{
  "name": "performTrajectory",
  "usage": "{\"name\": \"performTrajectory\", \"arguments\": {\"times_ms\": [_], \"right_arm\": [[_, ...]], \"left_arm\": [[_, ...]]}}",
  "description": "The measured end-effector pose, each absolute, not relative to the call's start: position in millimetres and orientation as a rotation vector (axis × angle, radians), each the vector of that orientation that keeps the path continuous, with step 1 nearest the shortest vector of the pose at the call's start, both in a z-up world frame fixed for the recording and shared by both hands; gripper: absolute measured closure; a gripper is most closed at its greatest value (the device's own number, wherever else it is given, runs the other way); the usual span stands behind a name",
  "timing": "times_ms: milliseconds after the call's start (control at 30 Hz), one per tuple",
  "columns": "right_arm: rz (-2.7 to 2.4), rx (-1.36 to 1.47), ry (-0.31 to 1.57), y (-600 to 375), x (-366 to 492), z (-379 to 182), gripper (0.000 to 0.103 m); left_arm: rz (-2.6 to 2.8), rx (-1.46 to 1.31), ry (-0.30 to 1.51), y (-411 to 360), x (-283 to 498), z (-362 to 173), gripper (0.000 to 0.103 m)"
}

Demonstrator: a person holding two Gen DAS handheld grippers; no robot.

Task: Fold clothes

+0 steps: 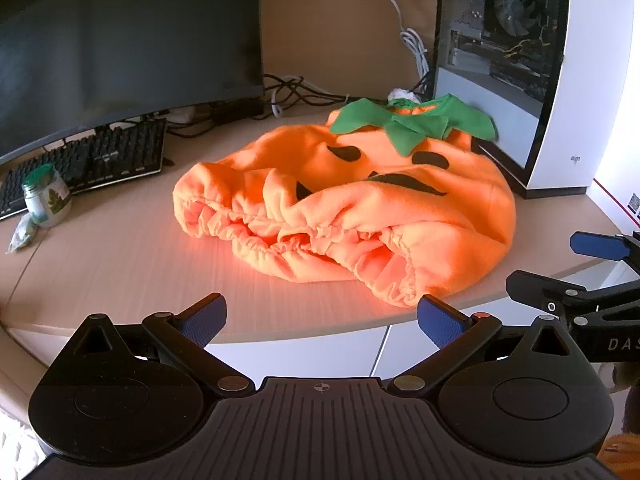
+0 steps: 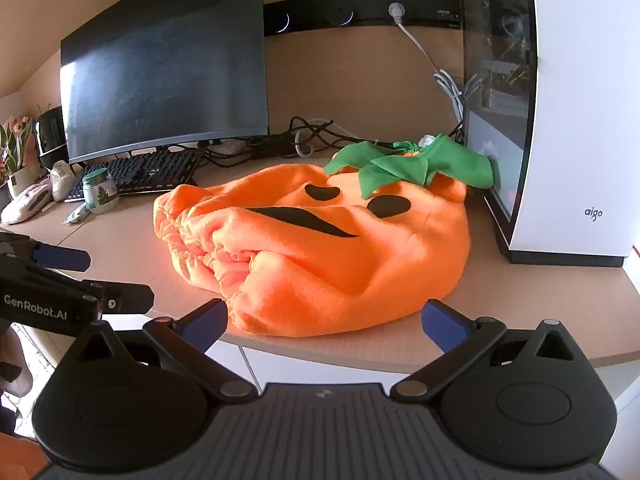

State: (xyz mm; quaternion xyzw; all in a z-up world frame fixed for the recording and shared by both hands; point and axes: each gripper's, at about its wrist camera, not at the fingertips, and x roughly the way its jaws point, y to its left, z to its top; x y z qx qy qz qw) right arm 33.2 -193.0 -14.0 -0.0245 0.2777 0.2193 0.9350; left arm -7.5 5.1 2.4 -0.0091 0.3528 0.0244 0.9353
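An orange pumpkin costume (image 1: 360, 208) (image 2: 320, 248) with a black face and a green leaf collar (image 1: 412, 124) (image 2: 412, 164) lies crumpled on the light wooden desk (image 1: 120, 272) (image 2: 128, 248). Its gathered elastic hem faces me near the desk's front edge. My left gripper (image 1: 322, 318) hovers open just off the front edge, in front of the hem, holding nothing. My right gripper (image 2: 326, 322) is also open and empty, its fingers straddling the garment's near edge without touching it. Each gripper shows at the side of the other's view.
A dark monitor (image 1: 120, 48) (image 2: 160, 80) and black keyboard (image 1: 88, 160) (image 2: 148, 168) stand at the back left, with a small jar (image 1: 46, 196) (image 2: 100, 192) beside them. A white computer case (image 1: 520, 72) (image 2: 568, 120) stands right of the costume. Cables (image 1: 304, 92) lie behind it.
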Motion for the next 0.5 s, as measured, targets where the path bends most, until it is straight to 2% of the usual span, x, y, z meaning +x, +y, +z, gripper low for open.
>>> {"name": "performTrajectory", "arguments": {"times_ms": [500], "right_arm": [[0.440, -0.032, 0.576, -195.5, 40.2, -14.2, 0.000]], "left_arm": [[0.053, -0.016, 0.722, 5.9, -3.4, 1.6, 0.000]]}}
